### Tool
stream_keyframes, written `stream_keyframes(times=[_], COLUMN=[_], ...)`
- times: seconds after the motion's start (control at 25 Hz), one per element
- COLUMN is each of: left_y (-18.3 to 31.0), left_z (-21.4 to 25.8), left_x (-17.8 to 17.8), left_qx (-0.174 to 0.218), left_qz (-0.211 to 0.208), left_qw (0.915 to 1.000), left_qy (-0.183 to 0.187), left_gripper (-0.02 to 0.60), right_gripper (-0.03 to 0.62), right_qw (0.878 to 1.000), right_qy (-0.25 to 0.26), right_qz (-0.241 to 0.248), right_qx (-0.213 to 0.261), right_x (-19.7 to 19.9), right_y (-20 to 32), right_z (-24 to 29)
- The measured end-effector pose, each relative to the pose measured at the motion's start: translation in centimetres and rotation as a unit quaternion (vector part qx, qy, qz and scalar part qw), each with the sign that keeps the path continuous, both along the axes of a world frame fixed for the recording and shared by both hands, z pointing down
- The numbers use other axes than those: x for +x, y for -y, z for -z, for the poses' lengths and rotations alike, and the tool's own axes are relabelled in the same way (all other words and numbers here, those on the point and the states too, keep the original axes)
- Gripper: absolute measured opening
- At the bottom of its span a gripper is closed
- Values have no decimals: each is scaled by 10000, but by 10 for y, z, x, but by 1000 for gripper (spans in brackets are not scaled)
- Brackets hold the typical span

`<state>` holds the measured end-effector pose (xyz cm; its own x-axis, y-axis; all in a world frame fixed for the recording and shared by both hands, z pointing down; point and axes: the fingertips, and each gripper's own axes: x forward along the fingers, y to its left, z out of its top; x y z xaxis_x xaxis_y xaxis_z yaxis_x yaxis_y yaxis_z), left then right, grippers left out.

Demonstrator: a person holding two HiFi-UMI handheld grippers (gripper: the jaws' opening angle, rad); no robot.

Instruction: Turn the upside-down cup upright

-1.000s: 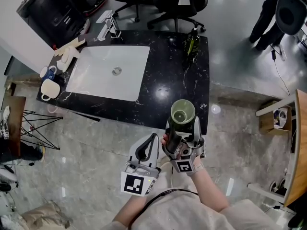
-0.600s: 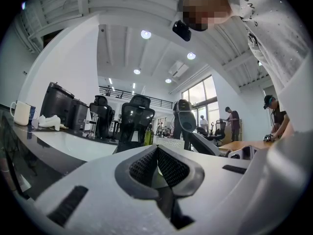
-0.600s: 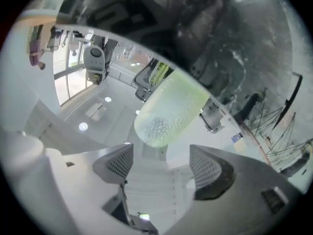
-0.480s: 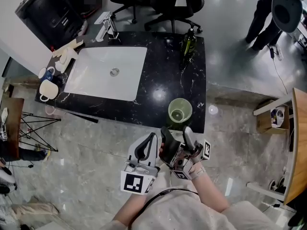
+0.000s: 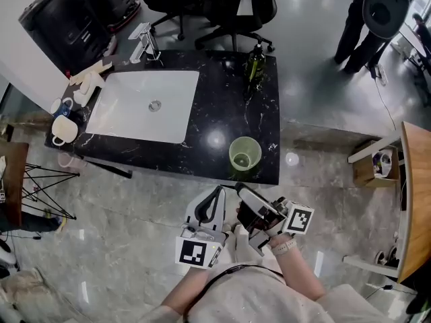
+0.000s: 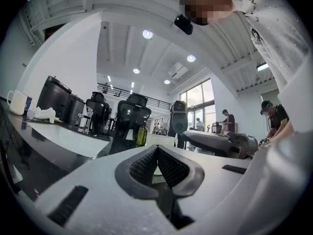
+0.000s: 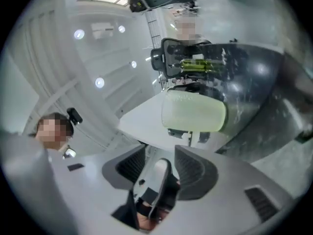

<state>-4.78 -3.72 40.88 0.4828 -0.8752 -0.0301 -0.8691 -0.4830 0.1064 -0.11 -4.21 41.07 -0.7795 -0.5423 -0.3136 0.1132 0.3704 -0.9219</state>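
The pale green cup (image 5: 242, 155) stands upright, mouth up, on the black marble counter (image 5: 225, 93) close to its front edge. My right gripper (image 5: 245, 200) hangs just in front of that edge, apart from the cup and rolled onto its side. Its jaws are closing with nothing between them, and a gap still shows. In the right gripper view the cup (image 7: 193, 112) lies beyond the right gripper (image 7: 159, 156). My left gripper (image 5: 215, 195) is held level beside the right one. In the left gripper view the left gripper (image 6: 157, 153) has its pads touching and is empty.
A white sink (image 5: 145, 106) with a faucet (image 5: 145, 38) fills the counter's left half. A green bottle (image 5: 254, 60) stands at the back right, mugs (image 5: 64, 128) at the left end. Office chairs (image 5: 229, 5) and a person (image 5: 351, 19) are behind the counter.
The right gripper set the cup upright on the counter, let go, pulled back toward me and rolled over. The left gripper stayed where it was.
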Motion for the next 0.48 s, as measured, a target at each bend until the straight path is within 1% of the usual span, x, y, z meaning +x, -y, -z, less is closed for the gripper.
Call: stream_keyframes(times=[0.04,0.08,0.12,0.16,0.24,0.32,0.4,0.48], left_y=[0,0,-1,-1,-1,-2,-4,-4], left_z=[-1,-2,-3,-4,-4,-3,-2,0], left_x=[3,5,8,10,14,20,24,26], left_qx=[-8,-17,-27,-36,-52,-31,-8,6], left_qz=[-37,-64,-81,-89,-118,-186,-237,-232], left_qw=[10000,10000,10000,9999,9999,9998,9997,9997], left_qy=[-1,-3,-12,-31,-79,-98,-94,-72], left_gripper=[8,8,8,8,8,8,8,6], right_gripper=[166,103,61,31,15,15,14,15], right_qw=[9990,9960,9911,9843,9643,9358,9006,8641], right_qy=[-391,-789,-1178,-1560,-2312,-3035,-3717,-4316], right_qz=[-179,-376,-562,-714,-909,-997,-1085,-1241], right_qx=[96,171,260,411,920,1491,1975,2273], right_x=[5,11,15,18,19,15,11,10], right_y=[1,3,5,5,3,-3,-8,-10], right_z=[-3,-5,-6,-5,0,6,8,7])
